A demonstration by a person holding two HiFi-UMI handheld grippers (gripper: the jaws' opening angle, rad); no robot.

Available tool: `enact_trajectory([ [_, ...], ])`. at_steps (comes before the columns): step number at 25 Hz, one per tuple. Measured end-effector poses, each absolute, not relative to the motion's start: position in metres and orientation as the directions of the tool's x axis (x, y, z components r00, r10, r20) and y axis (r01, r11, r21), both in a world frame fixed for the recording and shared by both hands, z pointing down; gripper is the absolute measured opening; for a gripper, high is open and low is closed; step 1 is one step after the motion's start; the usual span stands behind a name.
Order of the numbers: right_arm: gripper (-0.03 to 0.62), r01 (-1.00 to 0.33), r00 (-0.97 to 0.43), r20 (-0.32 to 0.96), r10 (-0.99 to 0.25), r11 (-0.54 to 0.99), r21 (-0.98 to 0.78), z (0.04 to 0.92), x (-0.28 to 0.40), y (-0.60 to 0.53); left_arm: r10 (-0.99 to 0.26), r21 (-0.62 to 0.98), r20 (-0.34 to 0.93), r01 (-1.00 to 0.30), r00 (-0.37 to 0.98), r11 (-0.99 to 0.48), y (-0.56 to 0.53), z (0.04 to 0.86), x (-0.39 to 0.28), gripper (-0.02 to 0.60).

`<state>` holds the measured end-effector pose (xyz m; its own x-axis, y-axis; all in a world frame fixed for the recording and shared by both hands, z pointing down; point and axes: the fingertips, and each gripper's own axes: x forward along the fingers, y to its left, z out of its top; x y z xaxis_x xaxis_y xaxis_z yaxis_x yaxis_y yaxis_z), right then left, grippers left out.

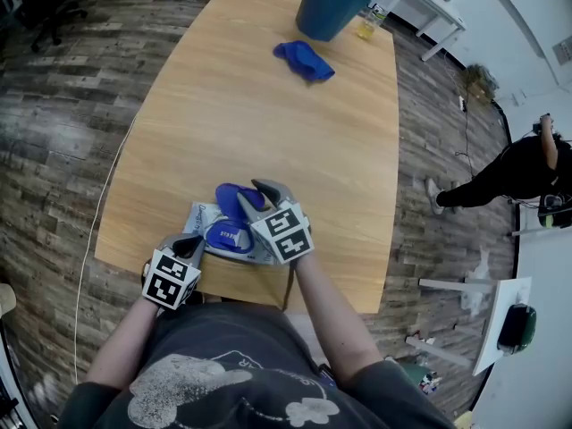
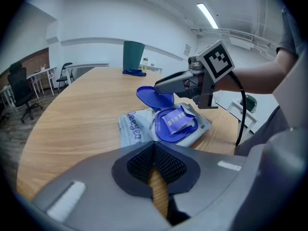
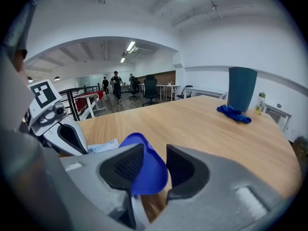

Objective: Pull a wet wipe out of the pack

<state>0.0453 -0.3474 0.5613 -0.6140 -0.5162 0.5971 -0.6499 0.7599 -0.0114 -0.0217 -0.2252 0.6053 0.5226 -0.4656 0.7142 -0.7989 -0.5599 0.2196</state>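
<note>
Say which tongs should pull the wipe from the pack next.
Right. The right tongs stand open over the pack, with its raised lid between the jaws, close to the opening. The left tongs are shut and wait at the pack's left end.

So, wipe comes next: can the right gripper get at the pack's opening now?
Probably yes: the lid is flipped up, the opening lies exposed, and the right gripper hangs above with jaws apart, though the lid stands between them.

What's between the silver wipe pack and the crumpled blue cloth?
Nothing, only bare light wooden tabletop between the silver wipe pack and the crumpled blue cloth; the head view shows it.
</note>
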Motion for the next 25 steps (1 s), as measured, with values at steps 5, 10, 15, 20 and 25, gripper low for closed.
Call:
enact_trajectory([
  [5, 0.133, -0.665, -0.583, 0.624, -0.52, 0.747, 0.002, 0.573, 0.047, -0.349, -0.462, 0.221, 0.717, -0.799, 0.522, -0.559, -0.224, 0.607, -0.022, 0.018],
  [10, 0.135, -0.682, -0.569, 0.594, -0.568, 0.73, 0.045, 0.563, 0.05, -0.35, -0.465, 0.223, 0.713, -0.798, 0.525, -0.56, -0.226, 0.605, -0.022, 0.018],
  [15, 0.13, -0.736, -0.535, 0.537, -0.652, 0.672, 0.083, 0.544, 0.064, -0.337, -0.482, 0.263, 0.679, -0.796, 0.554, -0.545, -0.227, 0.599, -0.026, 0.018],
  [20, 0.062, -0.828, -0.462, 0.467, -0.754, 0.556, 0.079, 0.527, 0.091, -0.308, -0.55, 0.259, 0.545, -0.751, 0.633, -0.607, -0.23, 0.559, -0.011, 0.02],
  [25, 0.055, -0.879, -0.397, 0.459, -0.795, 0.473, 0.058, 0.526, 0.105, -0.278, -0.522, 0.173, 0.5, -0.67, 0.692, -0.722, -0.227, 0.545, 0.023, 0.251],
])
